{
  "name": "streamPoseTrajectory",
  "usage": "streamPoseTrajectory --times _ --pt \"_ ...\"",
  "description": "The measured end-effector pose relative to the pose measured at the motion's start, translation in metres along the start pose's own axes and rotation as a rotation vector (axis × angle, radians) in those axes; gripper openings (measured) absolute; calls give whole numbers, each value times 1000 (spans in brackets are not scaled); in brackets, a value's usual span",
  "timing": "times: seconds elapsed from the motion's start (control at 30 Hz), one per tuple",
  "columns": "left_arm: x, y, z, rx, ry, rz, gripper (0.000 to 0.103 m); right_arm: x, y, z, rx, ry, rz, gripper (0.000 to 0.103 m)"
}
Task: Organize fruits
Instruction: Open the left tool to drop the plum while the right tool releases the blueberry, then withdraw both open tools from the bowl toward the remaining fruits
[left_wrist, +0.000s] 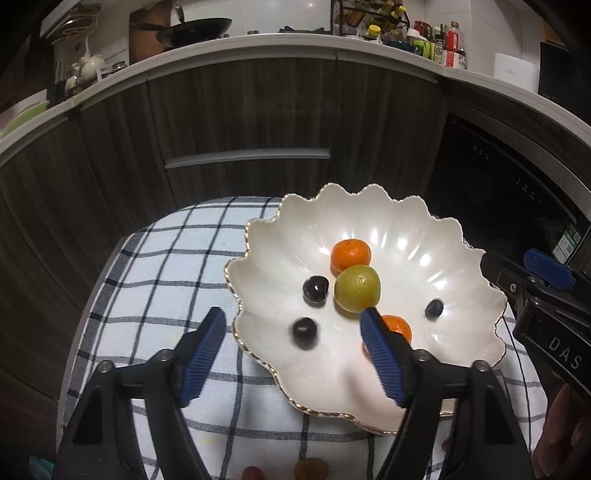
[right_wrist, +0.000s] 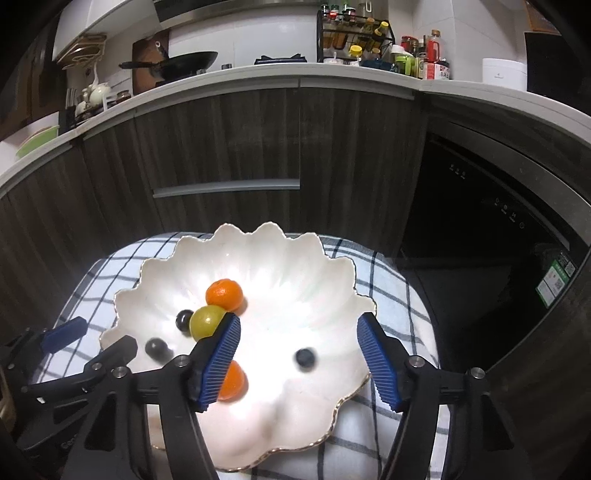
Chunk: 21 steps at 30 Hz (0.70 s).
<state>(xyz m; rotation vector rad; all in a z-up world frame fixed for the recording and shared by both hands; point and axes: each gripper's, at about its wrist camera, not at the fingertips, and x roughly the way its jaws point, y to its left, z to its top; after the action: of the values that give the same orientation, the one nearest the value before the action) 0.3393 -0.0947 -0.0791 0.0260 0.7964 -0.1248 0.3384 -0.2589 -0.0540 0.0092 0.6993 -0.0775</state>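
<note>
Both the left tongs (left_wrist: 293, 345) and right tongs (right_wrist: 297, 356) are spread, nothing pinched. In the scalloped dish (left_wrist: 424, 218), round slippery fruits lie: a green one (left_wrist: 357, 288) at centre, best gripped gently across its middle.

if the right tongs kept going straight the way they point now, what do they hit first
Most likely the small dark fruit lying between the open pads of the right tongs, or the white bowl floor right around it. Nothing else shows in that line, though depth is hard to judge in this fisheye view.
</note>
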Motion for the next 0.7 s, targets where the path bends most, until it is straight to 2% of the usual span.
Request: streamPoseTrajectory --times 0.7 --pt "-57 6 -6 6 -63 10 86 -51 -1 -4 26 -40 1 67"
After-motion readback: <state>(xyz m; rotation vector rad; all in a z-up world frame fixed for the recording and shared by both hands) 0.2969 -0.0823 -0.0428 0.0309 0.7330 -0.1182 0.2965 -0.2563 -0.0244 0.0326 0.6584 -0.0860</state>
